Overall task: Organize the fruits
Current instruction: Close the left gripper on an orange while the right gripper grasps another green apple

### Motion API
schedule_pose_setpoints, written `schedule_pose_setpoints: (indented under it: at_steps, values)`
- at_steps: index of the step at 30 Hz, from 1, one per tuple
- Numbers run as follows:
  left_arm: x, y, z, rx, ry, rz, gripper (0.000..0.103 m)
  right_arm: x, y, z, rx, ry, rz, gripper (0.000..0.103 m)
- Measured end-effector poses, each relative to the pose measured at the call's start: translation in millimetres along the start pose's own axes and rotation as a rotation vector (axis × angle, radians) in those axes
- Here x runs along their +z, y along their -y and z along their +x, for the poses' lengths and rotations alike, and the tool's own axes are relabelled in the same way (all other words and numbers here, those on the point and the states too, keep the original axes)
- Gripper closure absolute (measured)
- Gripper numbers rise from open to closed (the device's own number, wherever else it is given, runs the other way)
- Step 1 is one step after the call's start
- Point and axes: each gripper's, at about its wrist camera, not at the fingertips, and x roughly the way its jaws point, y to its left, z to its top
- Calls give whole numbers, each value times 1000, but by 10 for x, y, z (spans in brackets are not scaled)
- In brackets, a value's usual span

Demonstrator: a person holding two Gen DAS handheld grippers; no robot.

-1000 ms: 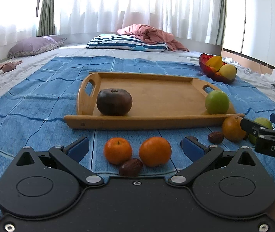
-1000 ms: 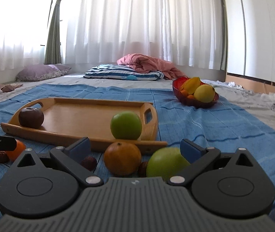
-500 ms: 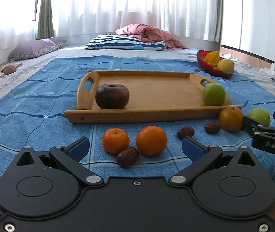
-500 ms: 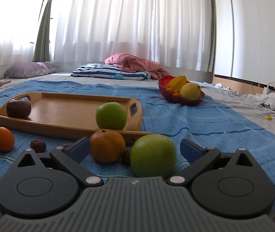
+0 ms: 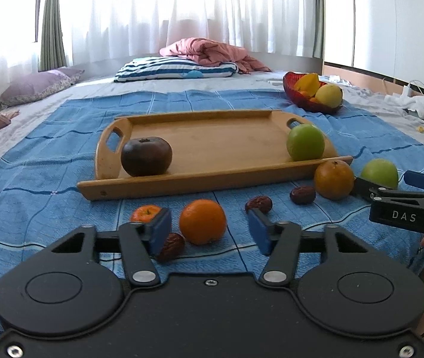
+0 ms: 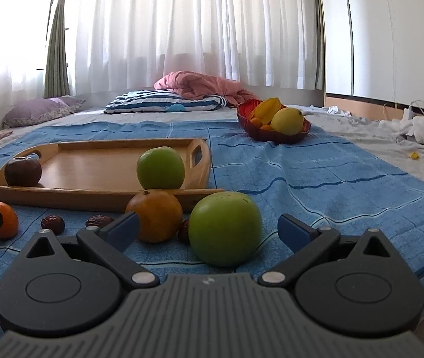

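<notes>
A wooden tray [image 5: 212, 143] on the blue blanket holds a dark fruit [image 5: 146, 156] at its left and a green apple [image 5: 305, 142] at its right. In front lie two oranges [image 5: 202, 221], a darker orange [image 5: 333, 179], several dates [image 5: 258, 203] and a second green apple [image 5: 380, 173]. My left gripper [image 5: 209, 228] is open around the nearest orange, its fingers narrowed but apart from it. My right gripper [image 6: 209, 228] is open, with the green apple [image 6: 224, 228] between its fingers and the darker orange [image 6: 155, 216] by the left one.
A red bowl [image 5: 307, 101] of yellow fruit stands at the back right. A striped pillow [image 5: 176, 70] and pink bedding [image 5: 212, 52] lie at the far end. White clothes [image 6: 421, 129] lie off the blanket at the right.
My left gripper's fingers have narrowed around the nearest orange. My right gripper has moved closer to the green apple, which now sits between its fingers.
</notes>
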Motion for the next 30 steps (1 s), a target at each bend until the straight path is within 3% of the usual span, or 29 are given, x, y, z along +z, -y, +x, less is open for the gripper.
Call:
schedule_pose_setpoints:
  at_steps: [5, 13, 18, 30]
  values:
    - [0, 4, 72, 1, -17, -13, 57, 0, 27, -23, 11, 8, 9, 10]
    - [23, 24, 171, 34, -16, -17, 60, 16, 111, 16, -4, -10, 57, 36]
    - [30, 21, 216, 50, -16, -13, 62, 14, 162, 64, -10, -26, 63, 41]
    - [58, 5, 347, 75, -27, -4, 62, 17, 187, 147, -2, -40, 58, 39]
